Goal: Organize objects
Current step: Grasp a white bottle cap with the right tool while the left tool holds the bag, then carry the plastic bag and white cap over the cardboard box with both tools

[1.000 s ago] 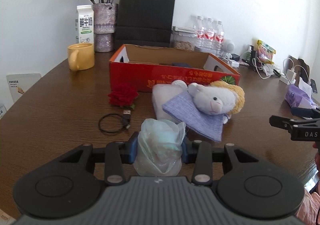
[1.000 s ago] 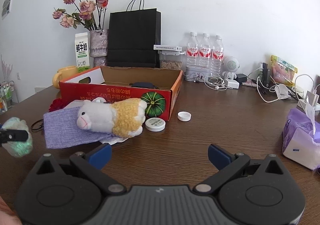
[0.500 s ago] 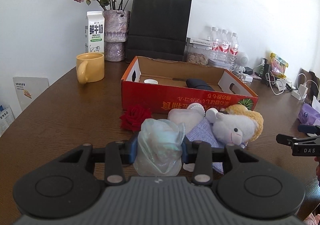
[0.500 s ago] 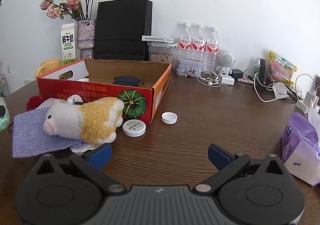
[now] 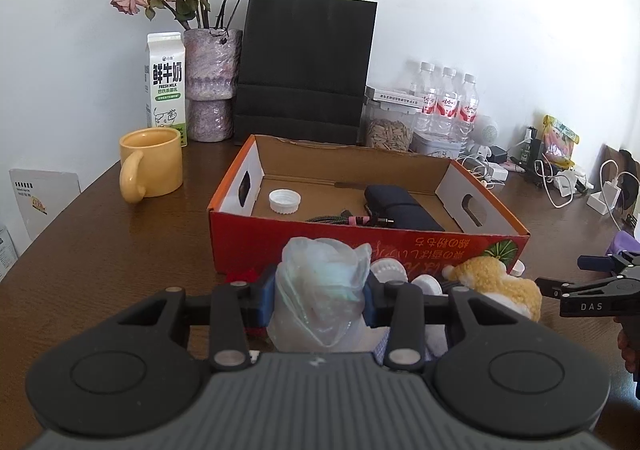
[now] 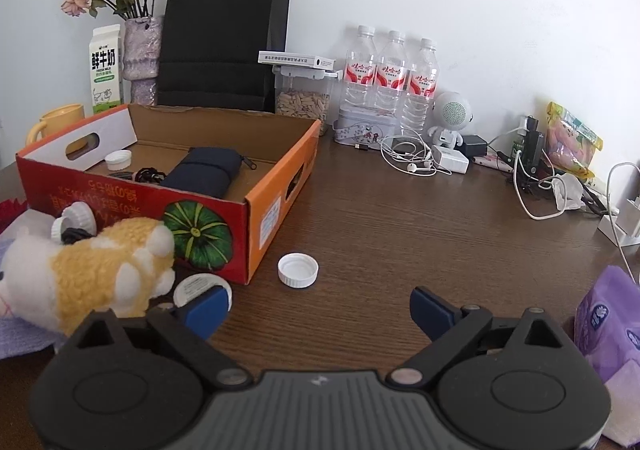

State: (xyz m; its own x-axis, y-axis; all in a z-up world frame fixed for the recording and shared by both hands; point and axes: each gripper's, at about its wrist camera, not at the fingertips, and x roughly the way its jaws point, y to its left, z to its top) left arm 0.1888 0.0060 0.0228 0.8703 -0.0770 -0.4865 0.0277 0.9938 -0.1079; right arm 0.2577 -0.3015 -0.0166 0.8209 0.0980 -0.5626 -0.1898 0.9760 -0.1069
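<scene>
Brown table (image 6: 400, 210), open red cardboard box (image 5: 360, 246) holding dark pouch (image 5: 400, 206) and white cap (image 5: 284, 201), plush sheep (image 6: 92, 270) against its front, left gripper (image 5: 320, 296) clamped on crumpled plastic bag (image 5: 320, 290) before the box, right gripper (image 6: 320, 306) with jaws apart and just closing slightly, nothing between, loose bottle cap (image 6: 298, 270) ahead.

Plain white wall (image 5: 480, 10); dark wood table (image 6: 400, 218); daylight.

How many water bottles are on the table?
3. They stand in a row right of the seed jar: left bottle, middle bottle, right bottle. Others may be hidden behind the black bag.
</scene>
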